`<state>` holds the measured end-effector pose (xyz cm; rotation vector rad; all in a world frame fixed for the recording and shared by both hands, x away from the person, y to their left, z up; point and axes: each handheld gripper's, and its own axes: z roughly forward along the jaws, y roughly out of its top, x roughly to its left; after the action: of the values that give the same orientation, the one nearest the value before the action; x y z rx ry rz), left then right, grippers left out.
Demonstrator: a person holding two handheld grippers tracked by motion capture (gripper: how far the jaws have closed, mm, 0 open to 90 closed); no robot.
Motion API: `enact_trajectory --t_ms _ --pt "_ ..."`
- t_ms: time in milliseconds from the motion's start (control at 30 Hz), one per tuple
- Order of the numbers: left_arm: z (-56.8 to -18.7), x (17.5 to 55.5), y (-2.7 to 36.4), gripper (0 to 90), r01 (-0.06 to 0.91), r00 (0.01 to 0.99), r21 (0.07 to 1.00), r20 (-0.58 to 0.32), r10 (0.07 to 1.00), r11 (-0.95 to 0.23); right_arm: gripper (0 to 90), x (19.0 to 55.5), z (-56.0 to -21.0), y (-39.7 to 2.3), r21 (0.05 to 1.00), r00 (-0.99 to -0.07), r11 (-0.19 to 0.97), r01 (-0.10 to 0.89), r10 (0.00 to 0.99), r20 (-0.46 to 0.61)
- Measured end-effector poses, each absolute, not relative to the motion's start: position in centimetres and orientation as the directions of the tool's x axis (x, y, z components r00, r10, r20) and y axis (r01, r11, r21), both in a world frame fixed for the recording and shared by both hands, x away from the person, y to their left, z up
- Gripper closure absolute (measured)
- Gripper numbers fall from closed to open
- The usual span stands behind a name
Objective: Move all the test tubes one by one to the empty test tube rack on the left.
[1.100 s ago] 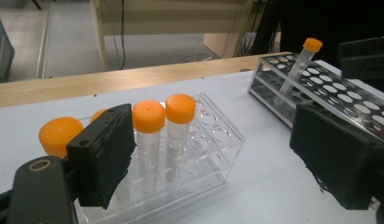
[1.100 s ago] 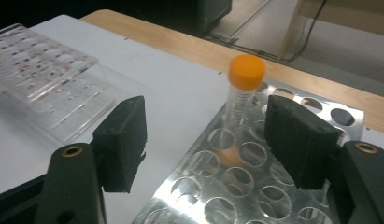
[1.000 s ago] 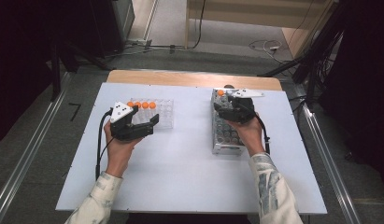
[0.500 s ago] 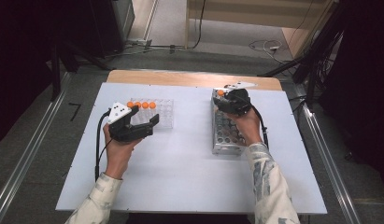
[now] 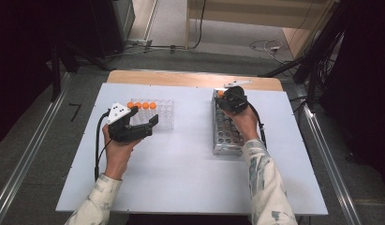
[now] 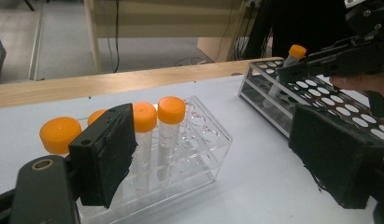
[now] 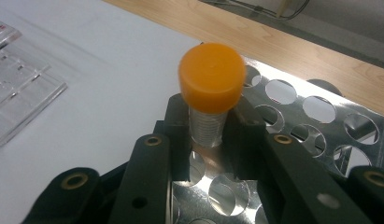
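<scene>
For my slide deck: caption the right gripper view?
Right claw shut on orange-capped tube over metal rack.

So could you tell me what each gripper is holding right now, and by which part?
The right gripper is shut on an orange-capped tube, gripping its clear neck just under the cap. The left gripper is open and holds nothing.

I see clear tube w/ orange cap, upright, far corner hole of metal rack, pinched below cap.
</scene>
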<state>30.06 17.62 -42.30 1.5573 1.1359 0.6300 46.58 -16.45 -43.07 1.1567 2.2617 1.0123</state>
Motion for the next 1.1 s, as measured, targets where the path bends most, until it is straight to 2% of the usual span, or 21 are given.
enact_trajectory --t_ms 700,1100 --pt "-42.4 30.1 17.5 15.3 0.343 0.405 0.939 -0.155 0.901 0.008 71.6 44.7 -39.8 -17.6 0.845 -0.578 0.331 0.42 0.815 -0.032" --pt "-42.2 29.8 17.1 15.3 0.337 0.412 0.942 -0.148 0.899 0.0 71.6 42.6 -38.3 -17.6 0.859 -0.632 0.346 0.377 0.775 -0.035"
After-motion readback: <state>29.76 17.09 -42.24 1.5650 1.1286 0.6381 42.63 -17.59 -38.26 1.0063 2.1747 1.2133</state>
